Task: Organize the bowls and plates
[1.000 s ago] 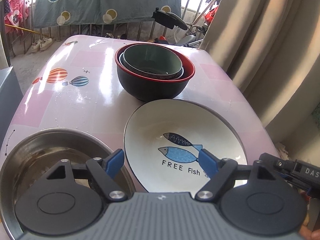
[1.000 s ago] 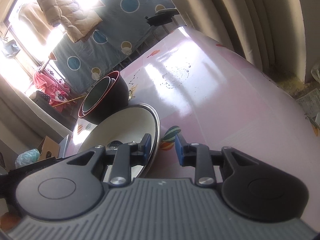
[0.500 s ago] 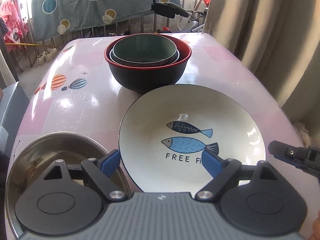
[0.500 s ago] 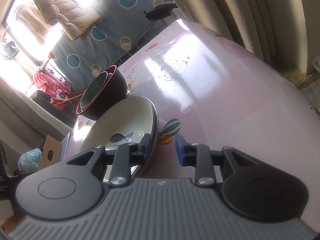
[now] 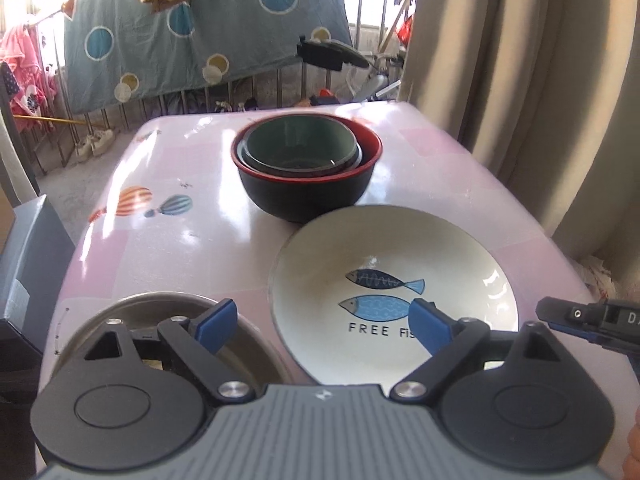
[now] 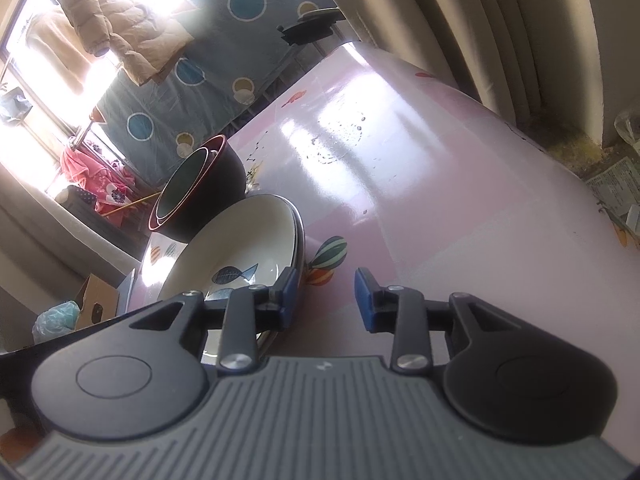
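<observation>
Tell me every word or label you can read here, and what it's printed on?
"FREE Fis", last letters hidden behind a gripper finger: on the white fish plate.
"D", cut off by the picture's edge: on the right gripper.
Printed paper on the floor: too small to read.

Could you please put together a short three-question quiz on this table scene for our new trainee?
1. True or false: the green bowl sits inside the red-rimmed black bowl.
2. What is painted on the white plate? A) flowers B) fish C) stars
3. Which dish lies under the left gripper, left of that plate?

Key: 1 true; 2 B; 3 the steel dish.
</observation>
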Action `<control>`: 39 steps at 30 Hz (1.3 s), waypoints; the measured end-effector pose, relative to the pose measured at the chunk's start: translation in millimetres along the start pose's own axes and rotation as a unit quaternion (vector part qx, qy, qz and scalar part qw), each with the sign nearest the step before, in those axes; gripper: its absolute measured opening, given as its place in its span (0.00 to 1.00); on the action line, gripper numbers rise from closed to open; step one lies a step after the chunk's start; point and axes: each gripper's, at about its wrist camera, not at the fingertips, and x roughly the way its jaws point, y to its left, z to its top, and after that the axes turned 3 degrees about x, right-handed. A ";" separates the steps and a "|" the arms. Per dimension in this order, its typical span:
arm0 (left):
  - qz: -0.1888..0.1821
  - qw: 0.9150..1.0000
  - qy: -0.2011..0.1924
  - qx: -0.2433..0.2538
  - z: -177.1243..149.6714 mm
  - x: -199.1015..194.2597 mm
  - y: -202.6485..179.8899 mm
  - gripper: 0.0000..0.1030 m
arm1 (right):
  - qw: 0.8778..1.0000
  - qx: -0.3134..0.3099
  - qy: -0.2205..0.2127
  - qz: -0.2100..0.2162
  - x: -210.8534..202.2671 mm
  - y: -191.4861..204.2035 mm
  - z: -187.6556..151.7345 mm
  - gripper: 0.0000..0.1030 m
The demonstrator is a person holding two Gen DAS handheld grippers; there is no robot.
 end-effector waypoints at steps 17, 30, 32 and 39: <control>0.101 0.986 -0.018 -0.135 -57.7 -72.6 133.5 0.90 | 0.991 -0.040 0.104 0.079 9.6 64.1 -49.3 0.42; 0.088 0.983 0.011 -0.162 -84.6 -35.5 164.4 0.43 | 0.980 -0.084 0.152 0.094 44.7 133.6 -92.9 0.36; 0.075 0.983 0.019 -0.170 -86.7 -33.3 167.8 0.32 | 0.980 -0.092 0.150 0.089 50.7 140.5 -97.8 0.28; 0.030 0.984 0.037 -0.174 -100.0 -50.2 167.1 0.32 | 0.980 -0.102 0.152 0.079 49.3 143.4 -102.7 0.23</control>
